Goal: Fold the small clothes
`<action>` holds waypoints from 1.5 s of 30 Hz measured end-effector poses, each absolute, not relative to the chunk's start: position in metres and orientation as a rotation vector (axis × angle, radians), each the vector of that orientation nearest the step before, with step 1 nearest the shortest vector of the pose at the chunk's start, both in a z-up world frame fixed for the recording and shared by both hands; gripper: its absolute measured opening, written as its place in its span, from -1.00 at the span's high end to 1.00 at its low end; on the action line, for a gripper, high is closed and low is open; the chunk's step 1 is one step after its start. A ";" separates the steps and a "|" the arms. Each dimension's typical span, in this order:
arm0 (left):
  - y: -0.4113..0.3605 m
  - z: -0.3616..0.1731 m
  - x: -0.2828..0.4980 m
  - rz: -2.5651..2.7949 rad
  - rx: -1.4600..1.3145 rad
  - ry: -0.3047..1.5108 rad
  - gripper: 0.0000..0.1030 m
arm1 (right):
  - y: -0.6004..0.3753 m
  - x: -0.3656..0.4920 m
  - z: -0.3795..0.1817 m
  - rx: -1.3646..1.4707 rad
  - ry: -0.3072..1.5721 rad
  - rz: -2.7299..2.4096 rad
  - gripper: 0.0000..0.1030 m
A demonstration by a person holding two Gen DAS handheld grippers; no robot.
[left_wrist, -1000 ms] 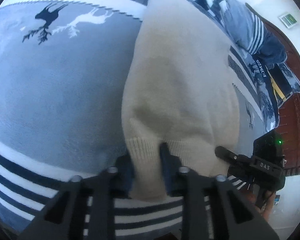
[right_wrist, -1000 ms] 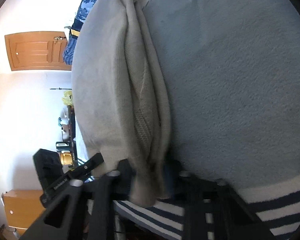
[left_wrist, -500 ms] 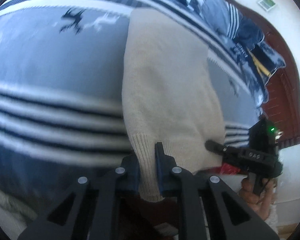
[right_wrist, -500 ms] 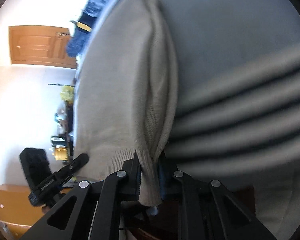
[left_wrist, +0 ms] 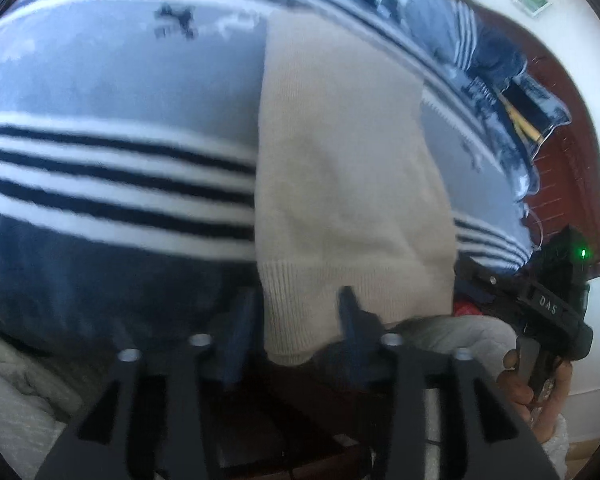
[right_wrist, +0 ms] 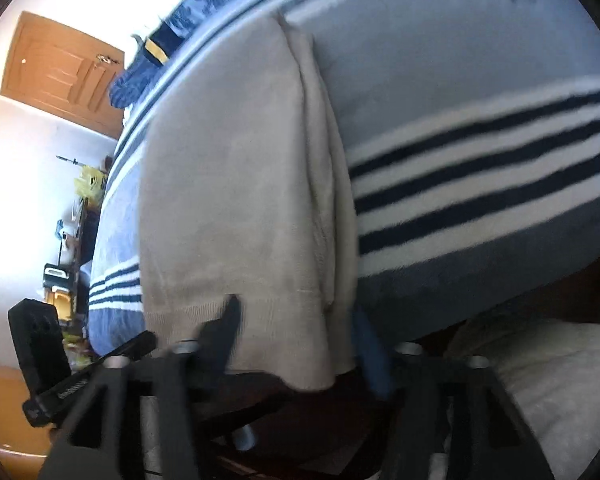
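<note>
The beige sweater [left_wrist: 348, 184] lies folded on the striped blanket [left_wrist: 112, 184], its ribbed hem hanging over the blanket's near edge. The left gripper [left_wrist: 296, 320] is opening, with the hem's left corner loose between its jaws. The right gripper [right_wrist: 296, 332] is opening too, around the hem's right corner. A pile of blue clothes [left_wrist: 496, 64] sits beyond the sweater. Both views are blurry.
</note>
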State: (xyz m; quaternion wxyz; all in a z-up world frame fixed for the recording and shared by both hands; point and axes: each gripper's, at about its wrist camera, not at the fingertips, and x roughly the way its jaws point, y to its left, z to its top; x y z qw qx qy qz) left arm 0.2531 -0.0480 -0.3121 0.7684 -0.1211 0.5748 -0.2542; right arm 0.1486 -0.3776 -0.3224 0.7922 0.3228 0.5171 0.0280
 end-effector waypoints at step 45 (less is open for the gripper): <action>-0.055 -0.220 0.509 -0.590 -0.542 1.070 0.42 | -0.423 0.415 -0.258 0.757 0.866 0.413 0.64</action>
